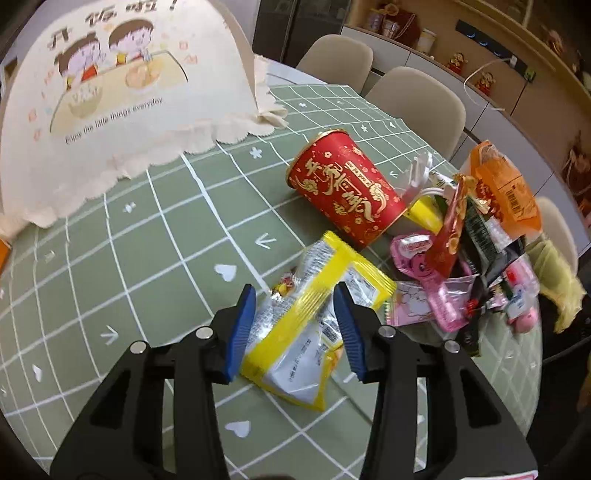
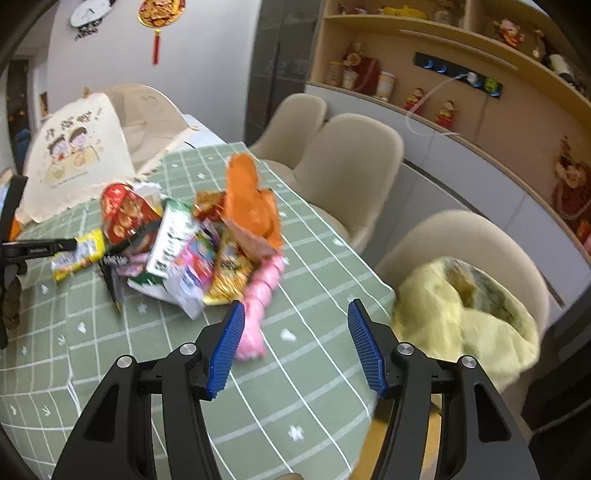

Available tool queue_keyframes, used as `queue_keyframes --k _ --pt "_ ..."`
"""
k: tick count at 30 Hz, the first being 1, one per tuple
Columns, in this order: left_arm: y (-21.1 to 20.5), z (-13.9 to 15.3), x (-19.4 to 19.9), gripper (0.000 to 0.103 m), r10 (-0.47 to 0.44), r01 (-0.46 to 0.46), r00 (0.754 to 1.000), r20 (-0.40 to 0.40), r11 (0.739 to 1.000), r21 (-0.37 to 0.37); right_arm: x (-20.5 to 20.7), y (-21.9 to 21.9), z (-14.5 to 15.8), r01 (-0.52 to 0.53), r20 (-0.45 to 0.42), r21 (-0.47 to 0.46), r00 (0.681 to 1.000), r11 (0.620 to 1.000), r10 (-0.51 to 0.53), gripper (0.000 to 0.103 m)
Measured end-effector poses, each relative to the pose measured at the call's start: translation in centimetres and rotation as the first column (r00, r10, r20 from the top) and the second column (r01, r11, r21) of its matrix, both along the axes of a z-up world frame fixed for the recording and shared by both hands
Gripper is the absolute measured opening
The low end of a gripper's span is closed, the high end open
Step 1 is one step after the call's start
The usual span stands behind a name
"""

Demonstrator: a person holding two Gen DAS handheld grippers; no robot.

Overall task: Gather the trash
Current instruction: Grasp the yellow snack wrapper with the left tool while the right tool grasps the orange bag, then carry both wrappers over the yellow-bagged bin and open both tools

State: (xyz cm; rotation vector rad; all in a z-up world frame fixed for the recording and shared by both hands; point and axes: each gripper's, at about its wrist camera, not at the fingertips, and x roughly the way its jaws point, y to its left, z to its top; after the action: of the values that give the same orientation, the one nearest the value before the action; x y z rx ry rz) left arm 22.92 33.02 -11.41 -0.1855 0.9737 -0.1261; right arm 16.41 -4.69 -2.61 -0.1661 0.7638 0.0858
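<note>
- The left gripper (image 1: 295, 325) hangs low over a yellow wrapper (image 1: 314, 332) on the table, its blue pads (image 1: 242, 328) set either side of the packet; the jaws are part-way in and whether the pads press the foil cannot be told.
- The wrapper lies flat, its long axis running from the near edge up and slightly left toward a red cup (image 1: 347, 192); its far end pokes out past the fingertips, with a small candy wrapper (image 1: 284, 286) at its left edge.
- The cup lies on its side just beyond, mouth turned toward the far left, base toward the trash heap (image 1: 476, 251).
- The heap, right of the wrapper, holds an orange bag (image 1: 506, 192), pink packets, dark foil and a white plastic piece, all touching or overlapping.
- The right gripper (image 2: 295, 343) hovers near the table edge with fingers spread wide and nothing between them; a pink packet (image 2: 258, 310) at the heap's near side lies just beside its left pad.
- In the right wrist view the orange bag stands tallest in the heap and the yellow wrapper (image 2: 79, 253) lies at the far left, beside a black gripper part (image 2: 37, 251).
- The green tablecloth (image 1: 147, 240) carries a white grid with small hearts and arrows.
- A cream food cover (image 1: 110, 85) with a cartoon print stands at the table's far end.
- Beige chairs (image 2: 351, 166) line the far side, one holding a yellow blanket (image 2: 461, 317); shelves (image 2: 424, 33) with figurines run behind.
</note>
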Motion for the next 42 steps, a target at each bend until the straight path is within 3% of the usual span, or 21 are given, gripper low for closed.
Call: queue_keyframes --k 7,10,15,17,22,26,32,34,36,42 --pt "-1.6 0.3 -1.3 0.016 0.025 -0.023 0.998 -0.053 0.999 0.022 8.1 1.9 2.3 -0.121 0.009 0.118 0.993 0.986 0.121 0.054" --pt "-2.4 0.9 -2.4 0.012 0.020 -0.020 0.998 -0.053 1.000 -0.003 11.7 4.0 2.2 -0.179 -0.025 0.087 0.983 0.980 0.182 0.054" --pt "-2.3 2.5 -3.5 0.011 0.009 -0.010 1.000 -0.017 0.998 -0.062 17.7 6.9 -0.5 -0.221 -0.119 -0.010 0.969 0.975 0.218 0.033" --pt "-2.0 2.9 -3.8 0.020 0.008 -0.008 1.000 0.003 0.998 -0.060 18.8 6.8 -1.0 -0.226 -0.143 -0.006 0.964 0.974 0.222 0.020" --pt "-2.1 2.5 -3.4 0.028 -0.001 0.001 1.000 -0.012 0.999 -0.036 18.0 5.3 0.5 -0.207 -0.113 0.036 0.971 0.978 0.210 0.005" --pt "-3.3 0.8 -2.3 0.029 0.026 -0.024 0.998 -0.055 0.999 0.041 16.2 3.3 2.9 -0.180 -0.083 0.103 0.979 0.978 0.188 0.005" --pt "-5.1 -0.6 -0.7 0.029 0.053 -0.049 0.993 -0.105 0.998 0.043 12.7 1.6 4.3 -0.158 -0.081 0.148 0.982 0.976 0.171 0.005" --pt "-5.6 -0.6 -0.6 0.026 0.039 -0.038 0.993 -0.114 0.999 0.019 11.4 1.0 4.7 -0.144 -0.076 0.155 0.985 0.977 0.158 0.005" --pt "-5.9 -0.2 -0.8 0.012 0.021 -0.021 0.992 -0.121 1.000 0.002 10.3 0.5 5.2 -0.135 -0.066 0.149 0.987 0.980 0.146 0.005" --pt "-6.7 3.7 -3.7 0.008 -0.011 0.011 1.000 -0.027 1.000 0.014 7.0 -1.9 7.8 -0.112 -0.009 0.167 0.993 0.979 0.115 0.005"
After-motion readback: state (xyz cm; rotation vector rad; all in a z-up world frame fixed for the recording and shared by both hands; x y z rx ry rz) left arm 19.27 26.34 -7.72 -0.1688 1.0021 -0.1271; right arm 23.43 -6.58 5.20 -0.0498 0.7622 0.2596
